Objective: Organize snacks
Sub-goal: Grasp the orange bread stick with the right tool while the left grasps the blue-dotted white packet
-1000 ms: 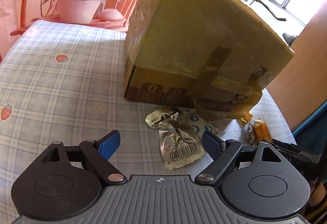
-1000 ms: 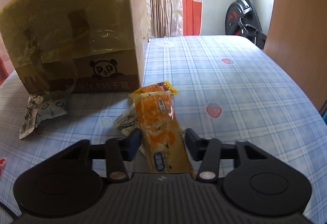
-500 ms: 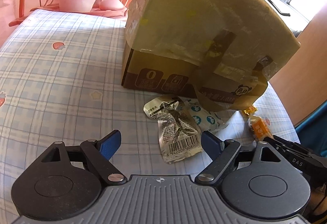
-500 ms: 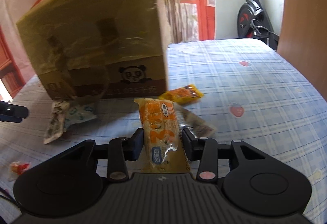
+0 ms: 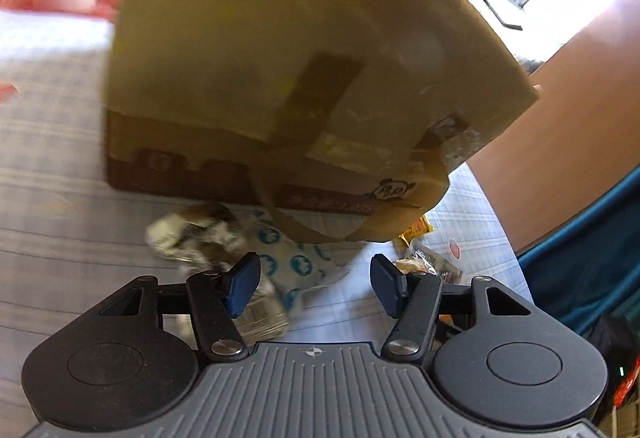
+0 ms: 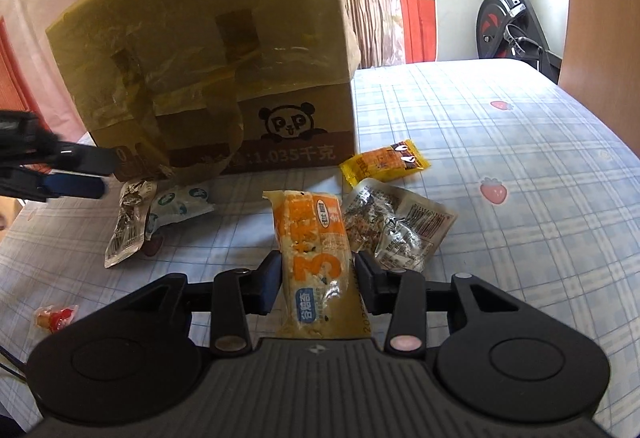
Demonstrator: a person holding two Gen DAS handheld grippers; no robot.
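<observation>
On the checked table (image 6: 500,142), the left tongs (image 5: 316,284) hover spread over a blue-dotted packet (image 5: 296,262) below the taped cardboard box (image 6: 224,62), apparently lining up a pickup; the right tongs (image 6: 316,280) pinch an orange snack bar (image 6: 310,238), lifted clear for sorting, beside loose wrappers.
</observation>
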